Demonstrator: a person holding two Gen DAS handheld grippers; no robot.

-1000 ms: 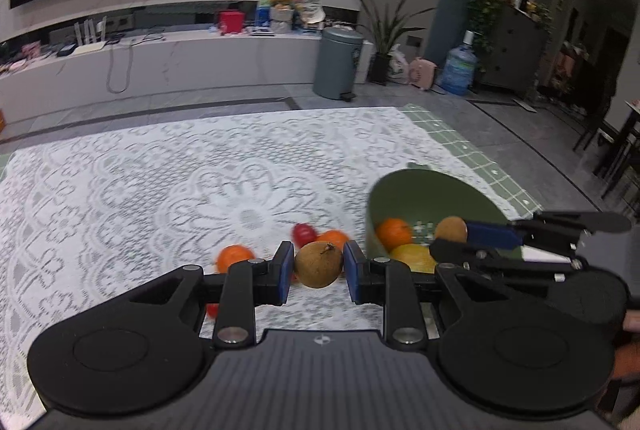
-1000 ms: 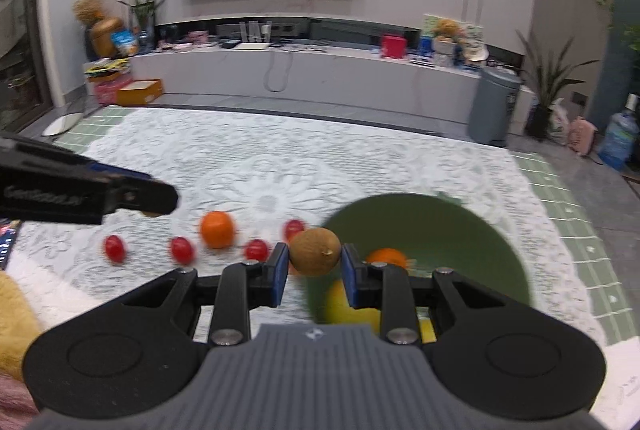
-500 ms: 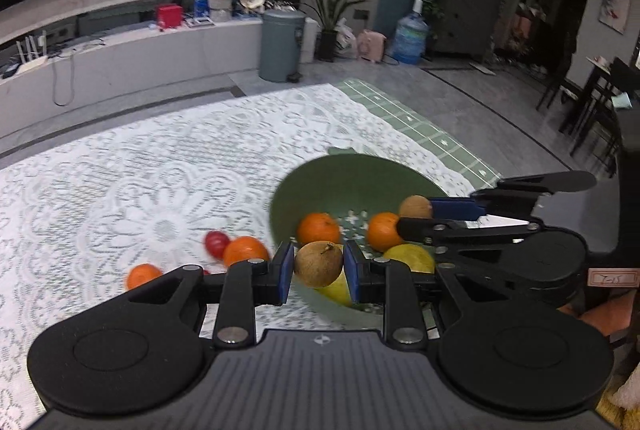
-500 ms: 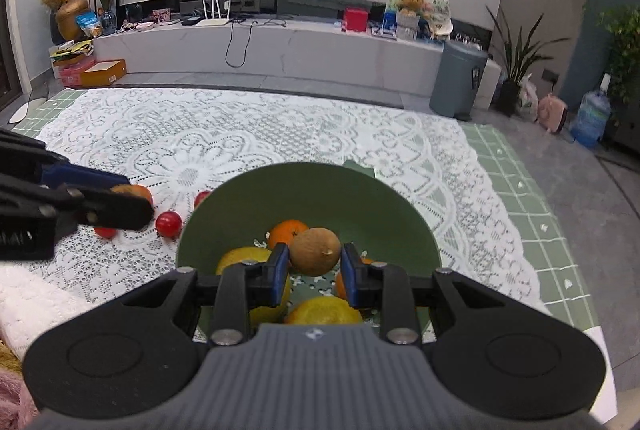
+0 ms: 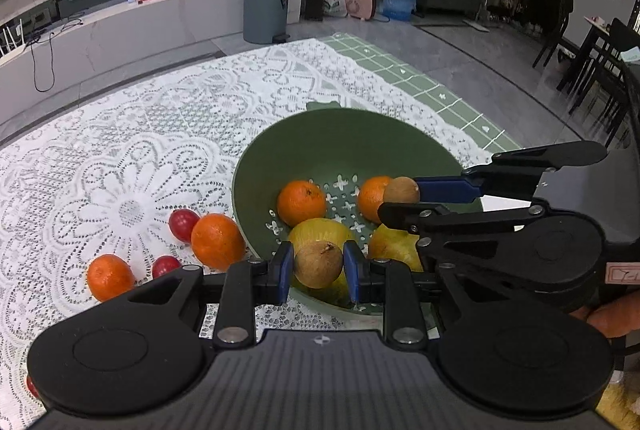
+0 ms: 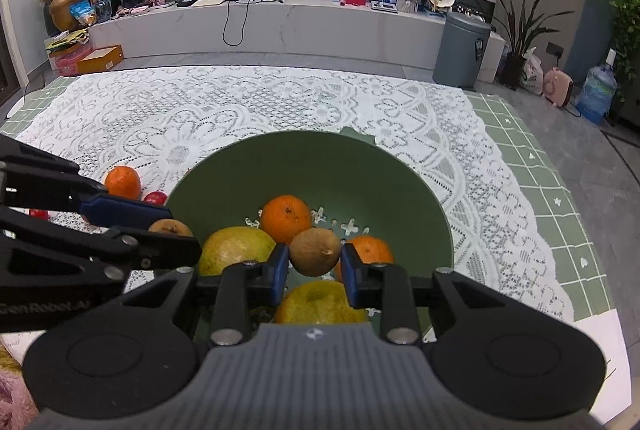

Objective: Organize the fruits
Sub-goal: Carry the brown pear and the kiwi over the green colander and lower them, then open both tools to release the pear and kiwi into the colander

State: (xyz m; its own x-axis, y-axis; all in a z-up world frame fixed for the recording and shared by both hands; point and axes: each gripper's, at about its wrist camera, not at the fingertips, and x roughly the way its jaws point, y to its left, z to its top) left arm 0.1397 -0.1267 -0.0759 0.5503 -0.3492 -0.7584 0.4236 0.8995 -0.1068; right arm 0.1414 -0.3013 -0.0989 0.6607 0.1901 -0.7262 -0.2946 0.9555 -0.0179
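Fruits point(image 5: 301, 202) in green bowl point(image 5: 352, 134), lace tablecloth point(image 5: 120, 150), living room.

A white lace tablecloth point(image 5: 132, 166) is covering the table, with a green bowl point(image 5: 340, 134) sitting on it. Two oranges point(image 5: 218, 241) and what look like cherry tomatoes point(image 5: 183, 225) are lying just beside the bowl.

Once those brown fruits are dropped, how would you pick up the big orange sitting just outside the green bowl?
Grip the orange across its widest middle, coming straight down from above. It is round, so any pair of opposite sides works, but the bowl crowds its right side and a red cherry tomato sits close on its left, so probably place the fingers front and back.
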